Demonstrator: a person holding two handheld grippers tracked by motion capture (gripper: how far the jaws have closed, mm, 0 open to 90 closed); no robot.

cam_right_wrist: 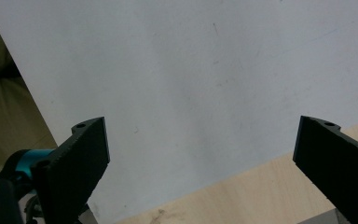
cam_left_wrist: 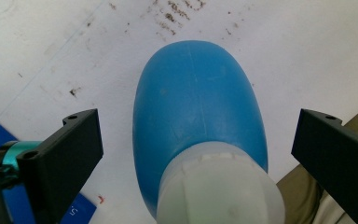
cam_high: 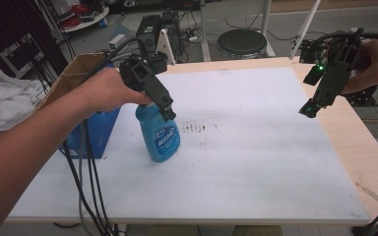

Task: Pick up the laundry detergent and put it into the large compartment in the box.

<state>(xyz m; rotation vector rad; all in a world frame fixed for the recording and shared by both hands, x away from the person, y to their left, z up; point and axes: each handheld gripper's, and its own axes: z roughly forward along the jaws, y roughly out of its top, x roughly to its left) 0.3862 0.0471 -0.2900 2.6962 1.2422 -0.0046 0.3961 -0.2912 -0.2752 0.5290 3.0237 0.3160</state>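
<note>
Blue bottle [cam_high: 160, 135] stands upright on the white table top [cam_high: 256, 147], long axis vertical, pale cap end [cam_left_wrist: 219, 191] up, label facing you. It sits left of centre, just beside the blue box [cam_high: 96, 132], with brown smudges [cam_high: 194, 128] on the surface to its right.

Your left hand [cam_high: 106, 91] comes in from the lower left, forearm angled up, holding the left gripper [cam_high: 168, 114] tilted down over the top of the bottle. In the left gripper view the jaws stand wide apart on either side of the cap, clear gaps both sides, nothing gripped.

Your right hand [cam_high: 374, 64] holds the right gripper [cam_high: 309, 109] up in the air at the table's far right edge, pointing down, well apart from the bottle. Its jaws are wide apart too, with nothing held.
</note>
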